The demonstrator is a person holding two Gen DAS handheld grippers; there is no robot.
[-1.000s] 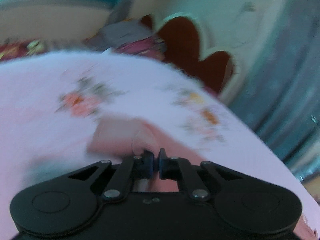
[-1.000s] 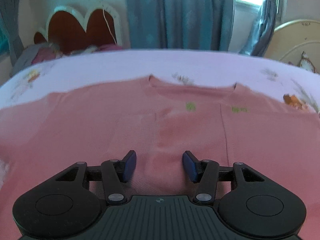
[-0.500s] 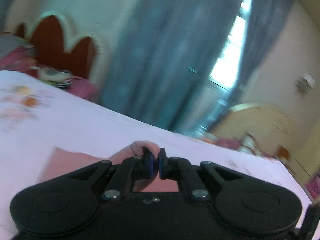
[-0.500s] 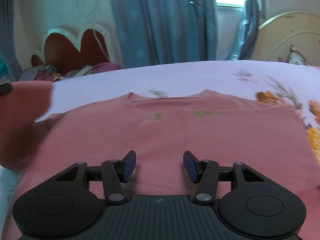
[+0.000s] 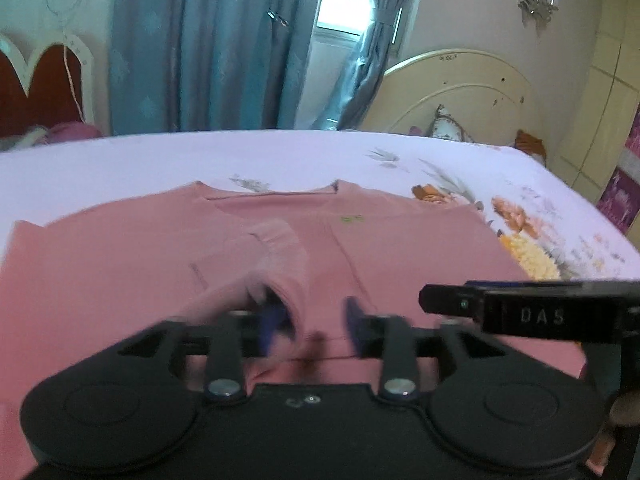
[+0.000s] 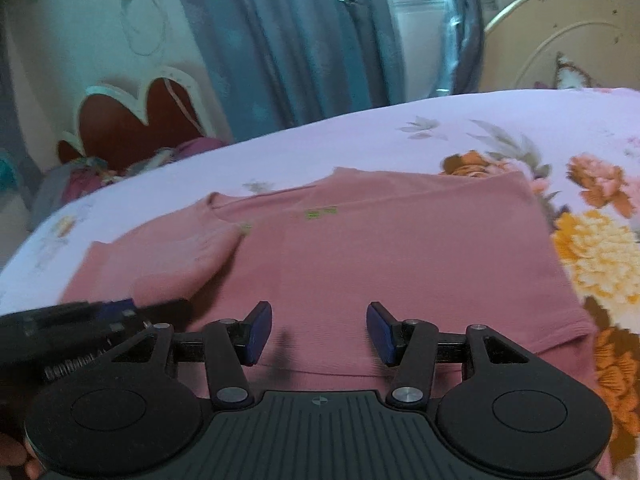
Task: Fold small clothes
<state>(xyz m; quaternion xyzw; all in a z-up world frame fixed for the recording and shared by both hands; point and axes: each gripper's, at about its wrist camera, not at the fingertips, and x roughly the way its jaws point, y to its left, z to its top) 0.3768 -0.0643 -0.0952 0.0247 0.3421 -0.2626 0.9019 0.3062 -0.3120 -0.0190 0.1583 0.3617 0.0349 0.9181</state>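
Note:
A pink sweater lies flat on the bed, neckline away from me. Its left sleeve is folded across the chest, and the ribbed cuff droops in a blur just ahead of my left gripper. That gripper's jaws are opening; the cuff's end sits by the left finger with no pad pressing it. My right gripper hovers open over the sweater near its hem, nothing between its fingers. The folded sleeve shows at its left, with the left gripper's body beside it.
The lilac floral bedsheet surrounds the sweater. A red heart-shaped headboard with a heap of clothes stands at the far left, blue curtains behind, a cream headboard at the far right.
My left gripper swung to the right with the sleeve shut in it, drew the sleeve over the sweater's chest, then parted its jaws. The right gripper drifted right along the hem, still open.

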